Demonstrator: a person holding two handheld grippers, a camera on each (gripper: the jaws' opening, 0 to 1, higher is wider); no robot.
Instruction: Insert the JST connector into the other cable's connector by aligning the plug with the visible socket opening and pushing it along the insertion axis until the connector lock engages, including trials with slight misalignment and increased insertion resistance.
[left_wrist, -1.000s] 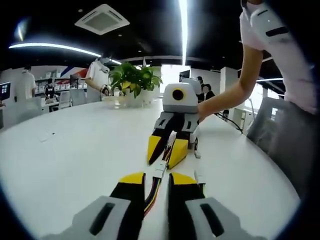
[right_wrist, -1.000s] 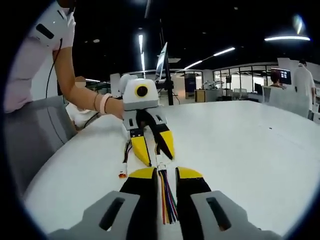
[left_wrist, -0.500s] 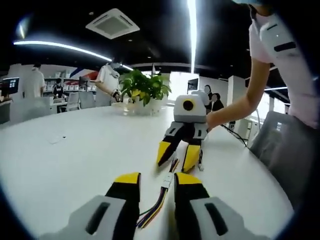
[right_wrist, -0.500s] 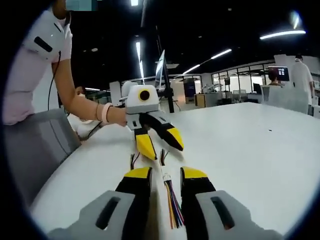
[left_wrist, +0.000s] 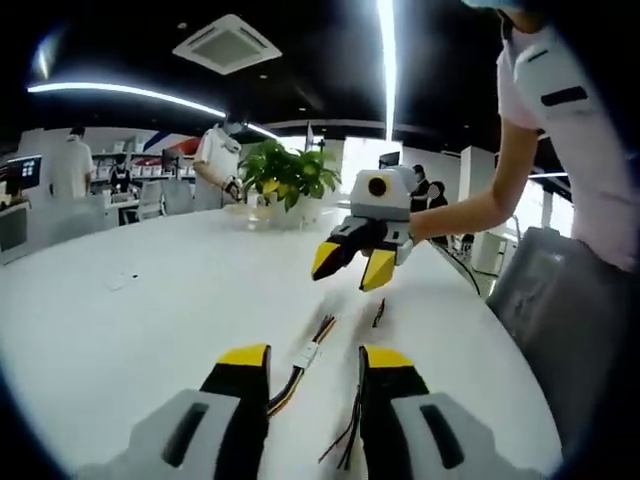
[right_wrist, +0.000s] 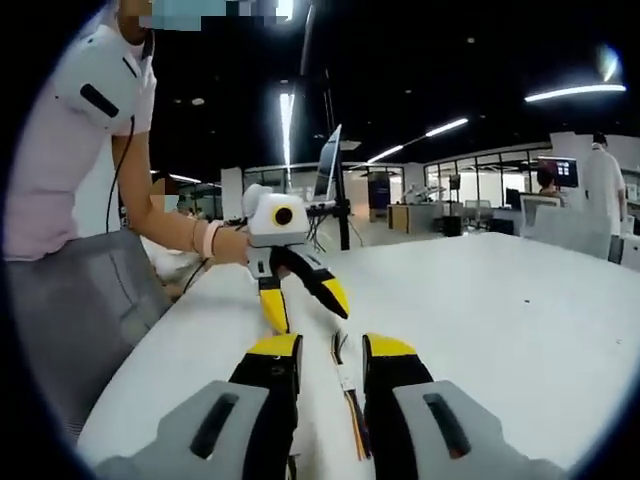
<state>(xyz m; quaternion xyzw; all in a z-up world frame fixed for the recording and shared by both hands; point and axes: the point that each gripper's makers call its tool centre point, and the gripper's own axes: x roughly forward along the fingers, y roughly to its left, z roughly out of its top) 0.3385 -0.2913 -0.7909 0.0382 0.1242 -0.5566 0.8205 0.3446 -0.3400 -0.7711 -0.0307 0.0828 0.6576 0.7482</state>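
Note:
The joined cable lies loose on the white table (left_wrist: 150, 300). Its white connector (left_wrist: 305, 353) has coloured wires (left_wrist: 282, 392) on the near side and dark wires (left_wrist: 324, 327) beyond. My left gripper (left_wrist: 315, 360) is open, its yellow-tipped jaws standing either side of the cable without touching it. In the left gripper view, my right gripper (left_wrist: 352, 268) hangs open above the table, held by a hand. In the right gripper view, the right gripper (right_wrist: 332, 350) is open over the cable (right_wrist: 348, 390), and the left gripper (right_wrist: 303, 300) stands open beyond it.
A short dark wire (left_wrist: 378, 312) lies near the right gripper. A potted plant (left_wrist: 285, 172) stands at the table's far side. A grey chair (right_wrist: 70, 310) and the person stand at the table's edge. A monitor (right_wrist: 330, 178) rises behind the left gripper. People stand in the background.
Both grippers were shut on the cable a second ago. They have opened, drawn apart and risen, and the joined cable now lies on the table.

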